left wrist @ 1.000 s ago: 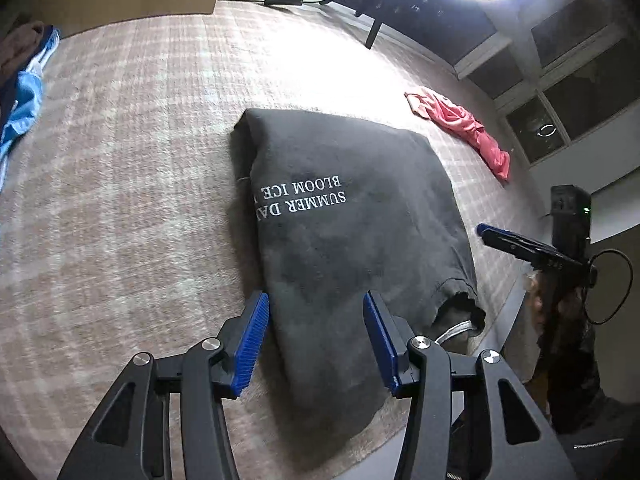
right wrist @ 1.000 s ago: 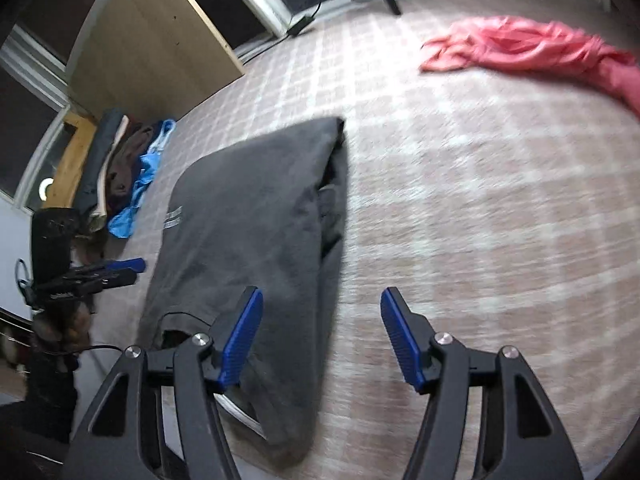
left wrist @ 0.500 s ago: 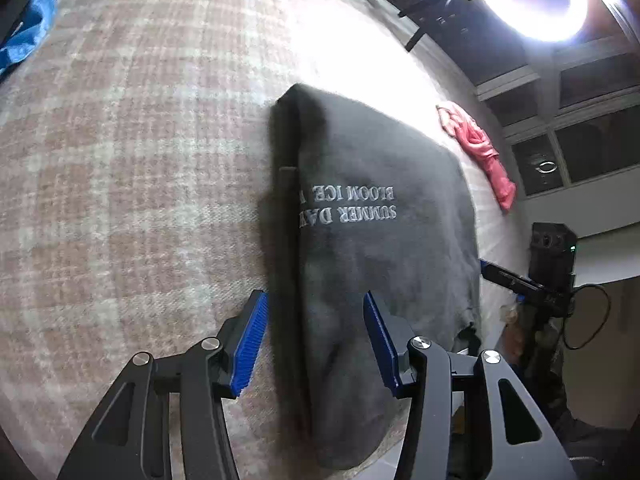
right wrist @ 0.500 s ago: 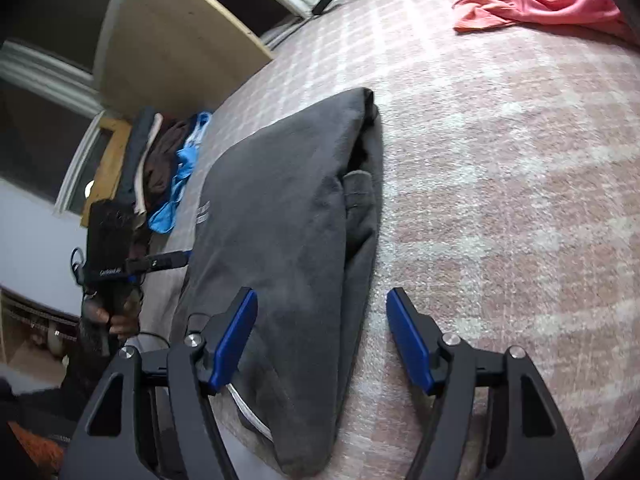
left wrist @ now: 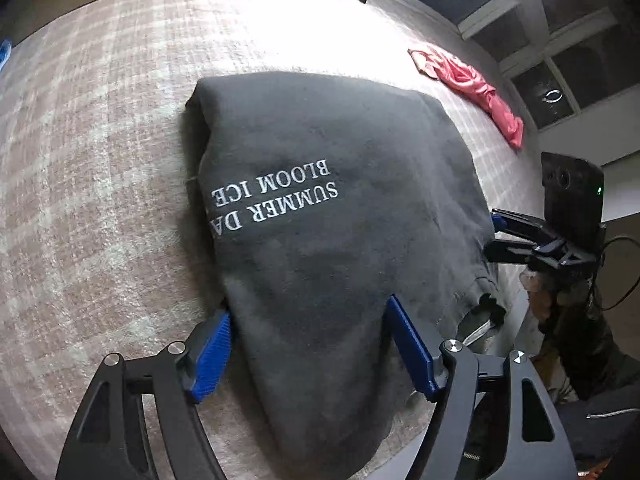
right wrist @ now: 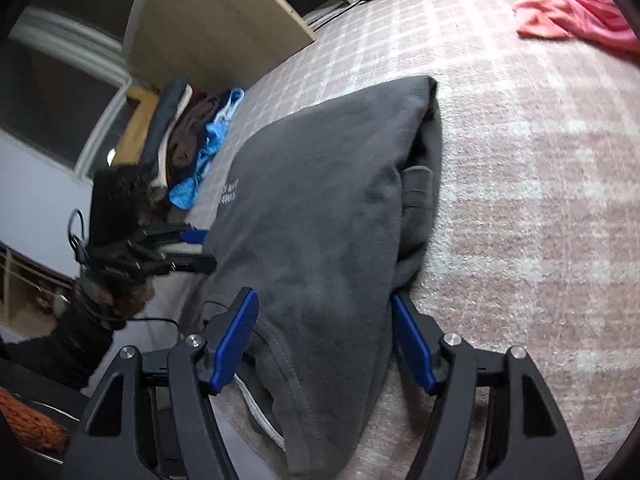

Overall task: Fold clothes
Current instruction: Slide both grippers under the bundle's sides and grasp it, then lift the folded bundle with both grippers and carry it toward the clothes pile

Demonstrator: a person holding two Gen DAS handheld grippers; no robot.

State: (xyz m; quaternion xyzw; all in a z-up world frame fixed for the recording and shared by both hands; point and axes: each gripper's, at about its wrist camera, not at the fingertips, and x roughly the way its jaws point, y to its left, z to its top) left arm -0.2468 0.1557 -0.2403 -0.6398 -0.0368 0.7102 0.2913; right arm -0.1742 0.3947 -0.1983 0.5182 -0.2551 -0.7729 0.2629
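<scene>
Fabric fills the middle of both my views: the dark grey sweatshirt [left wrist: 332,216] lies folded on the plaid bedcover [left wrist: 100,168], its white lettering upside down at centre in the left wrist view. At the lower left of that frame one blue pad of my left gripper [left wrist: 308,350] sits against the sweatshirt's left edge, the other rests over the cloth at lower centre right; the jaws are opening, with the near end of the garment between them and nothing pinched. At the right edge of the frame I see my right gripper [left wrist: 494,236] at the sweatshirt's far side, and a pink garment [left wrist: 472,84] lies well apart at the upper right. In the right wrist view a pile of clothes [right wrist: 192,148] sits upper left, and the right gripper [right wrist: 322,342] straddles the sweatshirt's near corner at lower centre, jaws spread, not clamped. My worry is the thick layered edge at centre right there: if I close on only the top layer, or one side bites before the other, I judge the fold could slide open or skew as I lift.
</scene>
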